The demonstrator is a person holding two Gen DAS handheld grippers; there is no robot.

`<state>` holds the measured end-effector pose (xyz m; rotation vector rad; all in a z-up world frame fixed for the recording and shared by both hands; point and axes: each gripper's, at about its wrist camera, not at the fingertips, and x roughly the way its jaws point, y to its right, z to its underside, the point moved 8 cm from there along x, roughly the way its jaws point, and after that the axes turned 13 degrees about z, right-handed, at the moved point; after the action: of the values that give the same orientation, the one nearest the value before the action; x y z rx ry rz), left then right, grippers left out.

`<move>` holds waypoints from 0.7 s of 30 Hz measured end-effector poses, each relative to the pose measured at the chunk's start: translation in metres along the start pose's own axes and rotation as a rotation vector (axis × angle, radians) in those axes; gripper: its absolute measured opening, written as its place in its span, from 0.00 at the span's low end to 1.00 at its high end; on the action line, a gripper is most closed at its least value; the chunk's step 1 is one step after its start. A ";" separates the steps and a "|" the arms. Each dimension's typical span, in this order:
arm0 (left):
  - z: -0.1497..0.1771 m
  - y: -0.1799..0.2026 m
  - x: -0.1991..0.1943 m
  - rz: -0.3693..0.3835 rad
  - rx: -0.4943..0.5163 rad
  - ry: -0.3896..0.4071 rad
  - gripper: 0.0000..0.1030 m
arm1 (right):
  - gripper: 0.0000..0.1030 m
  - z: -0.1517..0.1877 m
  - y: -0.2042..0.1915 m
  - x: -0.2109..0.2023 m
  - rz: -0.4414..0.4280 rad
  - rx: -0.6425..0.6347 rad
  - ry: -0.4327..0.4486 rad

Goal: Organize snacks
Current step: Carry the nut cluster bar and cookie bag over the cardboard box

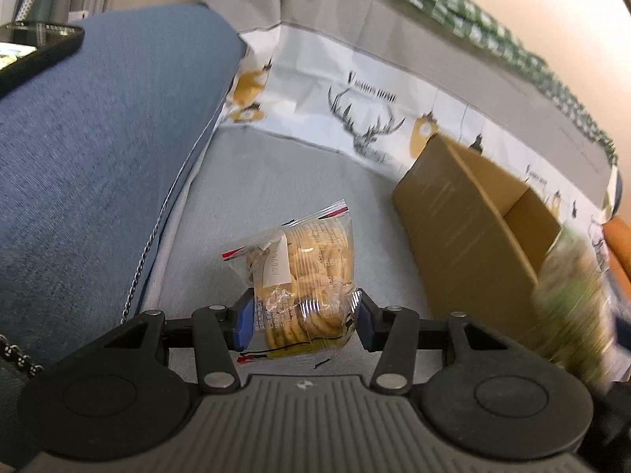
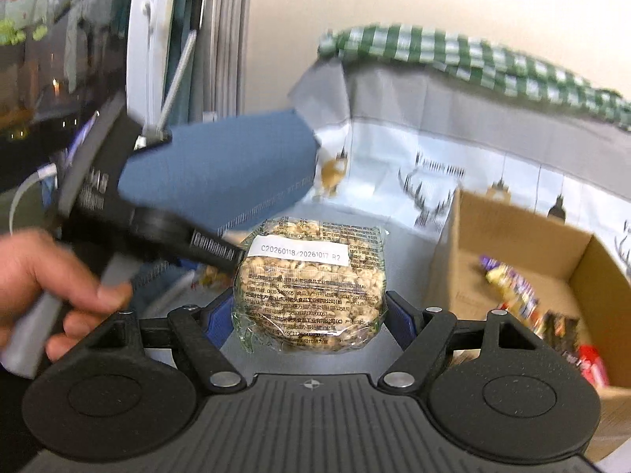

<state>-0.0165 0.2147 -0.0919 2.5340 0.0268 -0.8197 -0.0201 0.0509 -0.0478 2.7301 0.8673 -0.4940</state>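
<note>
The left gripper (image 1: 301,325) points downward at a slant, and its two blue pads pinch the lower part of a clear bag of round crackers (image 1: 303,276). The bag stands up between the pads, above the grey seat of a sofa (image 1: 276,173), with its top leaning away from the camera. A blue cushion (image 1: 98,149) lies along the left edge of the seat.

The right gripper (image 2: 307,319) points only a little downward. Its pads are set wide and press on both sides of a round puffed grain cake (image 2: 309,287) in a clear wrapper with a white label. The cake is held in the air, near the left wall of a cardboard box (image 2: 445,276) that sits on the right part of the seat. Inside the box lie some snack packets (image 2: 512,291), blurred. In the right wrist view a hand (image 2: 51,287) grips the handle of the other gripper at the left edge.
</note>
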 end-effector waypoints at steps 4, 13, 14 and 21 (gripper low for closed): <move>-0.001 0.006 -0.003 0.020 0.006 0.018 0.53 | 0.76 -0.027 0.023 -0.015 0.015 0.038 0.063; -0.002 0.016 0.000 0.023 0.055 0.024 0.53 | 0.76 -0.074 0.122 -0.036 0.154 0.073 0.183; -0.002 0.017 0.001 0.023 0.057 0.025 0.53 | 0.76 -0.076 0.134 -0.037 0.178 0.071 0.193; 0.001 0.027 0.001 0.012 0.080 0.024 0.53 | 0.76 -0.050 0.217 -0.022 0.314 0.203 0.150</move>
<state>-0.0120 0.1906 -0.0814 2.6166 -0.0136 -0.8009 0.1040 -0.1168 0.0324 3.0445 0.4222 -0.3325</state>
